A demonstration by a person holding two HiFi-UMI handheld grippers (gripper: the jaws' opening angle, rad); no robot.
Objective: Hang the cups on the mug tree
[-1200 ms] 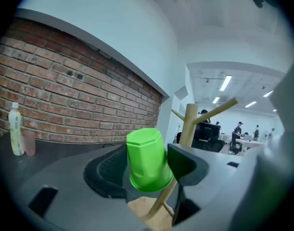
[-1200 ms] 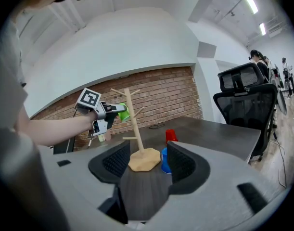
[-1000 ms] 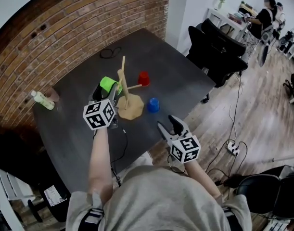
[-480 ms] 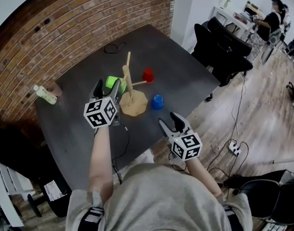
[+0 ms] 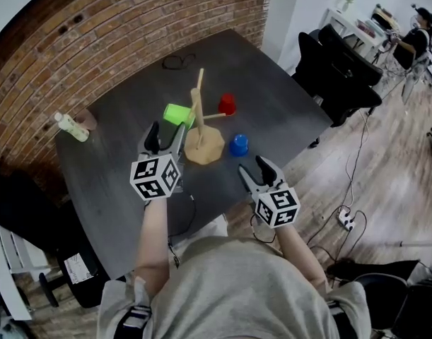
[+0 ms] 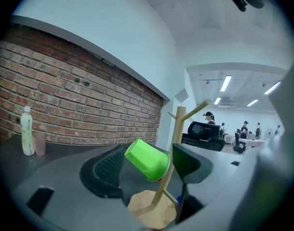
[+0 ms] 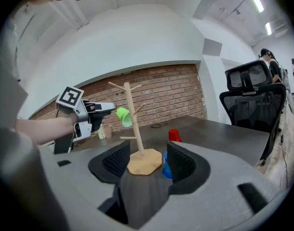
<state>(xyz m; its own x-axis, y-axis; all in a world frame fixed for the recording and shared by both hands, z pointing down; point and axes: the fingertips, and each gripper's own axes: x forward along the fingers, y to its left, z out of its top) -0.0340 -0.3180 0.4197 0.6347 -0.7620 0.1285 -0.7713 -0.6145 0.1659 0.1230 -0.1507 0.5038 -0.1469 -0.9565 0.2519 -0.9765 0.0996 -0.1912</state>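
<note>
The wooden mug tree (image 5: 199,119) stands on its round base mid-table. A green cup (image 5: 177,114) hangs tilted on one of its left pegs. My left gripper (image 5: 166,134) is open just short of that cup, its pads apart from it; in the left gripper view the green cup (image 6: 147,159) shows in the gap ahead of the jaws. A red cup (image 5: 228,104) sits upside down behind the tree and a blue cup (image 5: 238,145) to its right. My right gripper (image 5: 257,171) is open and empty near the table's front edge, pointing at the tree base (image 7: 144,161).
A small bottle (image 5: 72,127) stands at the table's left by the brick wall. A black cable loop (image 5: 176,62) lies at the far side. Black office chairs (image 5: 336,62) stand off the table's right corner. People sit at desks far right.
The left gripper has let go of the green cup and drawn back toward me; the cup stays on the peg. The right gripper has hardly moved.
</note>
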